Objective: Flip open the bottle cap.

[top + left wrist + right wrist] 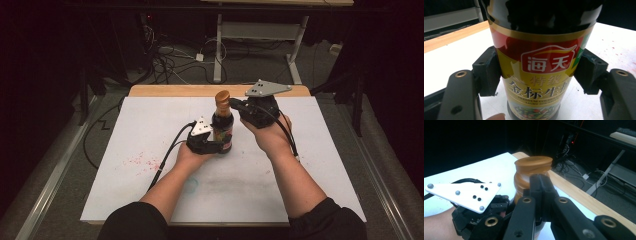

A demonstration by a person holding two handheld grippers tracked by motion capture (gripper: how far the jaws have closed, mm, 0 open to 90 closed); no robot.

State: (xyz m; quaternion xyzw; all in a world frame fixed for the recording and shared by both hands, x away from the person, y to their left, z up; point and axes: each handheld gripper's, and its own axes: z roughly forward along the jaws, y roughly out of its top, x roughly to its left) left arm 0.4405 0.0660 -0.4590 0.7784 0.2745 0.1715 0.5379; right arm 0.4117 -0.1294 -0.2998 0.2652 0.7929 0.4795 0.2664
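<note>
Overhead plus two close bottle [536,62] views

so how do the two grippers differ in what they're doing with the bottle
The left gripper sits low, its jaws spread wide around the soy sauce bottle at its label, pads against the sides; the right gripper is higher, up at the neck just under the orange cap. The left's jaws stand far apart, while the right's are pressed together beside the neck, gripping nothing. Both are black, hand-held, and carry a grey plate.
</note>
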